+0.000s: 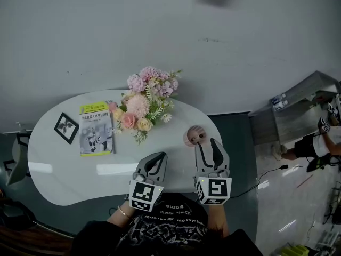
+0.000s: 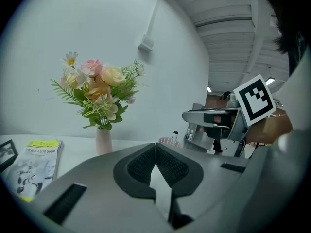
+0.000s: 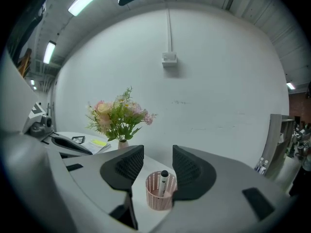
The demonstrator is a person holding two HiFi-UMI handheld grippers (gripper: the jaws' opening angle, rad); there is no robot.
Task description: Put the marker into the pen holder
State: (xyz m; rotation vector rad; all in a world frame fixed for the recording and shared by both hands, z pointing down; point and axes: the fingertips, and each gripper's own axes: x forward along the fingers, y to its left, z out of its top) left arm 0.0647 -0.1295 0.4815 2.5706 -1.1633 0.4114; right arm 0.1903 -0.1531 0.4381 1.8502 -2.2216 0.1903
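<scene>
The booklet's [image 1: 96, 128] words are being shown too small to read. The white, black-capped marker [image 3: 163, 181] is being held upright by the pink pen holder [image 3: 156, 198]. The right gripper's [image 3: 157, 149] jaws are being kept spread wide and the left gripper's [image 2: 155, 147] pressed together, both empty.

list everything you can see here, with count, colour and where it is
table: one, white, rounded, in front of the person
pen holder: one, pink, perforated, on the table's right part
marker: one, white with black cap, standing in the pen holder
bouquet: one, pink, cream and green, near the table's far edge
vase: one, pale, under the bouquet
booklet: one, yellow-topped, left of the bouquet
picture frame: one, black, left of the booklet
cabinet: one, grey, right of the table
left gripper: one, grey, fingers together, empty
right gripper: one, grey, fingers apart, empty
</scene>
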